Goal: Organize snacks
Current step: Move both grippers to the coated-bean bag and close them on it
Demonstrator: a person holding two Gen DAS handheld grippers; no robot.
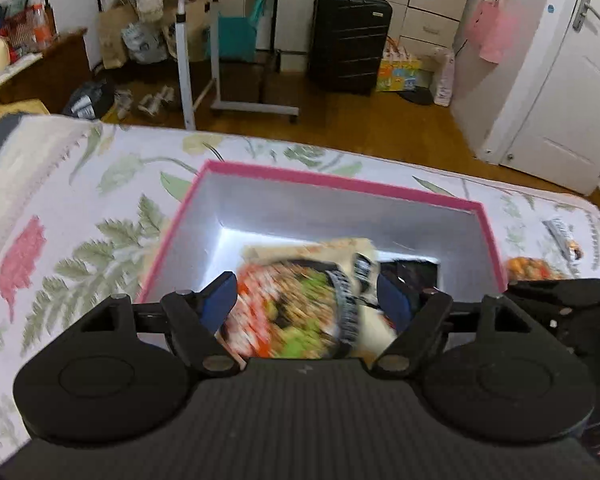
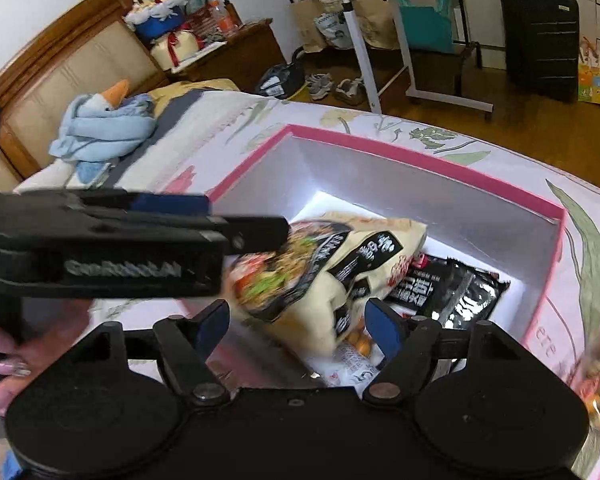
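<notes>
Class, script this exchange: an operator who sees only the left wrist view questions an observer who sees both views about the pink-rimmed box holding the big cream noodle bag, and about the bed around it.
Operator: What is the dark thing to the right of the big cream noodle bag?
Observer: A black foil packet with white lettering, lying flat on the floor of the pink-rimmed cardboard box.
Operator: Is anything under the bag?
Observer: Yes, a white packet printed with orange balls pokes out beneath its near edge.
Operator: What is up by the headboard?
Observer: A light blue plush goose lies there.
</notes>
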